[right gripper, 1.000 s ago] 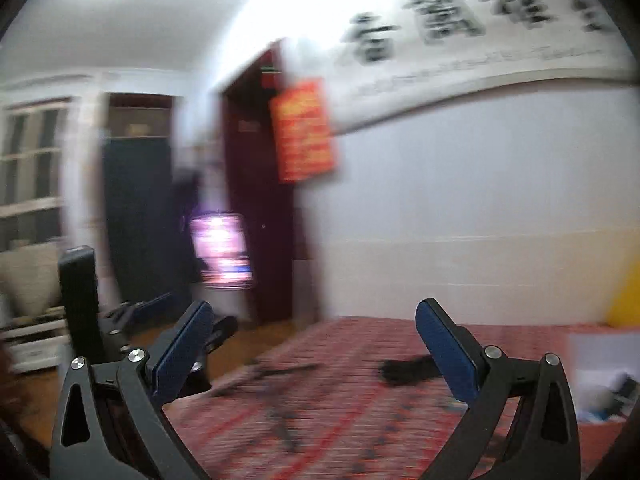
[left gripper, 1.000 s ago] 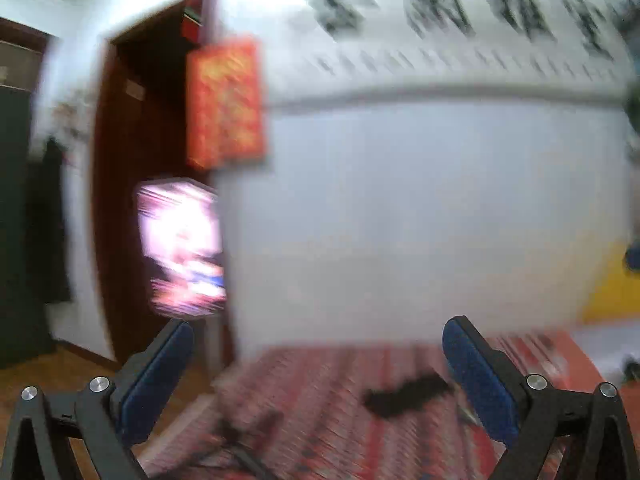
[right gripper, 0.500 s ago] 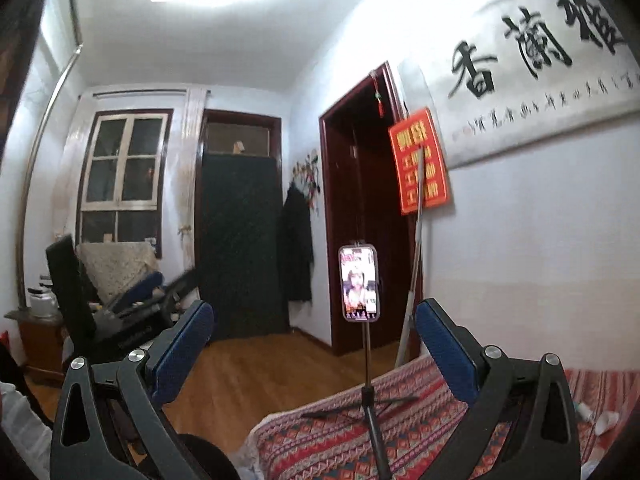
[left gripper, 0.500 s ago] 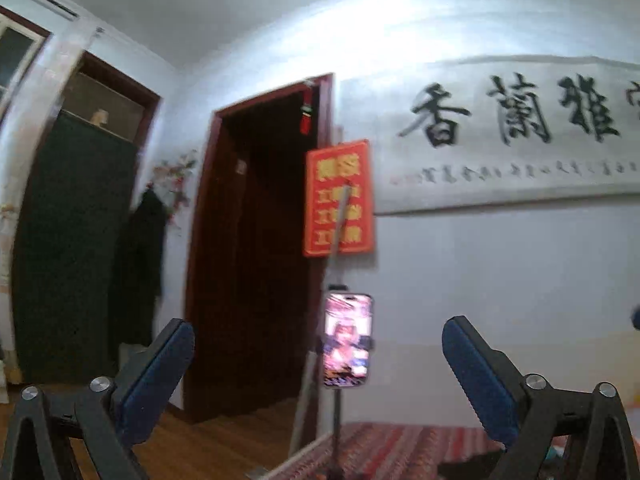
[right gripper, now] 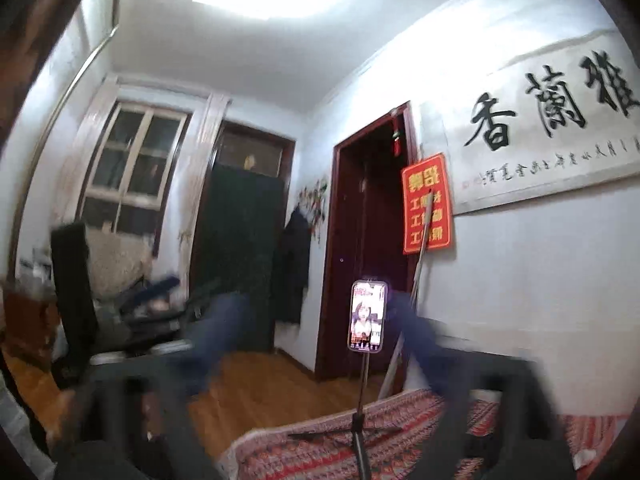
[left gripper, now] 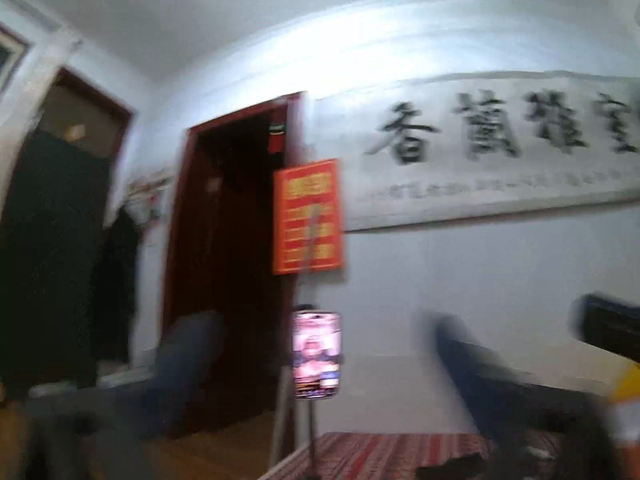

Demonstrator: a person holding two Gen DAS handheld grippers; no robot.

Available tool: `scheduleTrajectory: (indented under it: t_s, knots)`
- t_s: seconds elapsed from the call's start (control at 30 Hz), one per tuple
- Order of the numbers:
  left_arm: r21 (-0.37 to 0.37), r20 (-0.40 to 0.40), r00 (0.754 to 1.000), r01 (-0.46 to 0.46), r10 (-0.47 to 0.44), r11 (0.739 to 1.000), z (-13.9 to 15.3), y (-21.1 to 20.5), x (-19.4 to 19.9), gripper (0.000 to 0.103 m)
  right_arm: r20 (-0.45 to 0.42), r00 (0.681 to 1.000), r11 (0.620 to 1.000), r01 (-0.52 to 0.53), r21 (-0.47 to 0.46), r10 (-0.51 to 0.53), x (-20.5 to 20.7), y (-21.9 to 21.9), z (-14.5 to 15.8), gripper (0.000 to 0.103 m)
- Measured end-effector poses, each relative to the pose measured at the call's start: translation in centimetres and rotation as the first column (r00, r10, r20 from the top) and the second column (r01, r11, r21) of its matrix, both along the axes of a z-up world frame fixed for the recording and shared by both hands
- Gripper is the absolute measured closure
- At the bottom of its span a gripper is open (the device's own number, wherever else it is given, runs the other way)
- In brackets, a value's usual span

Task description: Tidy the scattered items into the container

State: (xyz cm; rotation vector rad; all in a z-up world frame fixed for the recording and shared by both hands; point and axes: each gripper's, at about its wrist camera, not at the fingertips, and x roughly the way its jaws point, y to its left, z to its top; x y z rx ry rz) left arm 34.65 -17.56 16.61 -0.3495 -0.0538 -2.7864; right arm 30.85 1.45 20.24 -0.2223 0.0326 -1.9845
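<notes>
A: Checking left gripper (left gripper: 324,364) first. Fingers?
B: Badly smeared by blur. Closed right down, gripping nothing. Aimed slightly upward at the white wall, with a lit phone (left gripper: 317,354) on a tripod ahead.
A: Right gripper (right gripper: 316,328)?
B: Closing now, around half gap. Nothing between the fingers. Same phone (right gripper: 369,317) seen beyond them, tripod (right gripper: 360,420) standing on the red patterned bedspread (right gripper: 320,448).
A: Task items?
B: Just one dark item (left gripper: 448,469), lying on the bedspread at the bottom edge of the left wrist view, right of the tripod. Too blurred to identify. Touched by neither gripper.
</notes>
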Motion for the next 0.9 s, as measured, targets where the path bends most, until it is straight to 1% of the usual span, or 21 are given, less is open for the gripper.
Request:
scheduleTrajectory:
  t_s: [0.03,0.1,0.17,0.2,0.23,0.27,0.3,0.33,0.37,0.4,0.43,0.47,0.5,0.53,0.57,0.6,0.63,0.7,0.77,0.83,0.9]
  knots:
    - [0.007,0.014,1.000,0.023,-0.023,1.000,0.2,0.0,-0.1,0.100,0.001,1.000,1.000,-0.007,0.017,0.007,0.2,-0.1,0.0,0.103]
    - [0.021,0.025,0.998,0.052,-0.052,0.998,0.4,-0.1,0.1,0.100,0.005,1.000,0.999,-0.014,0.031,0.014,0.7,-0.2,0.0,0.103]
    - [0.033,-0.028,1.000,0.015,-0.014,0.999,0.3,-0.1,1.2,0.083,0.016,1.000,1.000,-0.021,0.014,0.021,1.1,0.0,0.1,0.094]
    - [0.040,-0.054,0.999,-0.004,0.006,0.999,0.3,-0.1,1.8,0.036,0.021,0.999,1.000,-0.024,0.001,0.024,1.2,0.2,0.1,0.056]
    - [0.046,-0.097,0.995,-0.032,0.036,0.998,0.1,-0.2,2.6,0.002,0.026,0.999,0.999,-0.027,-0.016,0.028,1.4,0.5,0.2,0.007]
    - [0.053,-0.148,0.986,-0.069,0.076,0.996,0.0,-0.1,3.4,0.001,0.031,0.999,0.998,-0.022,-0.056,0.024,1.5,1.1,0.2,0.000]
    - [0.054,-0.174,0.979,-0.101,0.109,0.993,-0.1,0.0,4.0,0.000,0.035,0.999,0.995,-0.008,-0.098,0.012,1.6,1.8,0.2,0.006]
    - [0.039,-0.180,0.978,-0.104,0.109,0.994,-0.2,0.2,4.5,0.007,0.035,0.999,0.995,0.002,-0.102,0.001,1.5,1.9,0.5,0.035]
    - [0.008,-0.166,0.984,-0.069,0.069,0.998,-0.2,0.4,4.7,0.023,0.030,1.000,0.997,0.007,-0.078,-0.005,1.4,1.7,0.7,0.067]
    - [-0.008,-0.146,0.989,-0.040,0.039,0.999,-0.1,0.5,4.7,0.083,0.022,1.000,0.999,0.008,-0.048,-0.007,1.5,1.5,0.9,0.097]
    - [0.001,-0.128,0.991,-0.028,0.028,1.000,-0.1,0.4,4.6,0.099,0.019,1.000,0.999,0.011,-0.034,-0.010,1.4,1.3,0.9,0.100]
    - [0.018,-0.119,0.993,-0.024,0.026,1.000,-0.3,0.1,4.4,0.094,0.019,1.000,0.999,0.013,-0.030,-0.012,1.4,1.2,0.9,0.100]
    - [0.035,-0.110,0.994,-0.020,0.023,0.999,-0.4,-0.1,4.2,0.074,0.025,1.000,0.999,0.014,-0.037,-0.013,1.5,1.2,0.7,0.098]
    - [0.054,-0.118,0.992,-0.027,0.033,0.998,-0.7,-0.3,4.3,0.027,0.034,0.999,0.999,0.015,-0.051,-0.014,1.6,1.3,0.6,0.084]
    - [0.076,-0.147,0.987,-0.050,0.061,0.996,-1.0,-0.4,4.7,0.004,0.042,0.999,0.998,0.015,-0.063,-0.013,1.6,1.4,0.5,0.067]
    - [0.095,-0.192,0.977,-0.075,0.092,0.993,-1.5,-0.5,5.3,0.000,0.049,0.999,0.997,0.014,-0.073,-0.010,1.5,1.5,0.5,0.017]
    - [0.103,-0.241,0.963,-0.098,0.120,0.990,-1.9,-0.3,6.1,0.000,0.053,0.999,0.995,0.017,-0.102,-0.012,1.3,2.0,0.5,0.002]
    - [0.085,-0.304,0.941,-0.129,0.149,0.988,-2.5,0.3,7.0,0.000,0.055,0.998,0.985,0.038,-0.168,-0.029,1.0,3.1,0.4,0.000]
    - [0.068,-0.358,0.919,-0.148,0.163,0.987,-2.9,0.9,7.3,0.000,0.047,0.997,0.980,0.072,-0.185,-0.064,1.0,3.7,0.4,0.000]
    - [0.069,-0.370,0.918,-0.129,0.146,0.989,-2.9,1.0,6.6,0.000,0.032,0.992,0.970,0.124,-0.208,-0.120,0.9,4.5,0.1,0.000]
    - [0.082,-0.318,0.944,-0.070,0.092,0.994,-3.0,0.6,3.9,0.000,0.010,0.977,0.949,0.211,-0.236,-0.214,0.3,5.4,-0.1,0.000]
